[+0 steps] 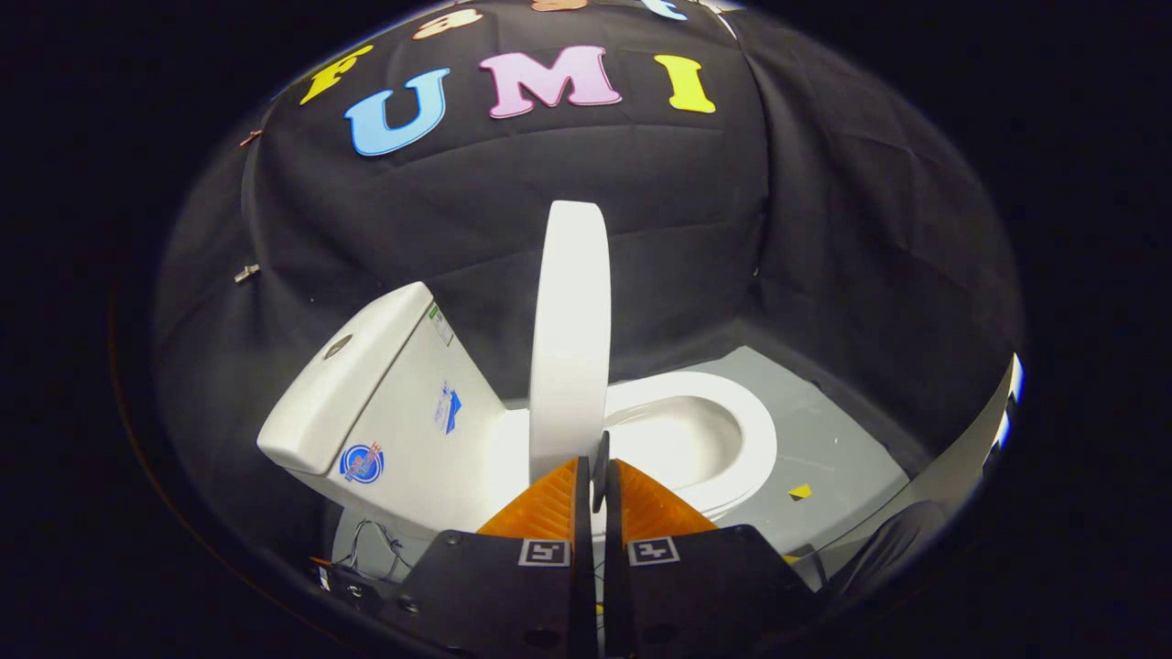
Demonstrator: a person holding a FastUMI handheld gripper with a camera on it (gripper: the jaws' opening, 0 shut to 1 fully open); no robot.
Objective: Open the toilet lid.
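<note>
With toilet lid upright, hand-held gripper fingers nearly closed beside it.

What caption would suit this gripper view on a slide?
Gripper fingers pinched together below the raised toilet lid, standing upright between tank and open bowl.

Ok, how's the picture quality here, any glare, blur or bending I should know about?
Gripper view: strong fisheye bending curves the tank and raised toilet lid; even light, mild sheen inside the bowl, no harsh glare; the gripper, nearly shut just before the lid's edge, looks sharp; the floor stays dim.
</note>
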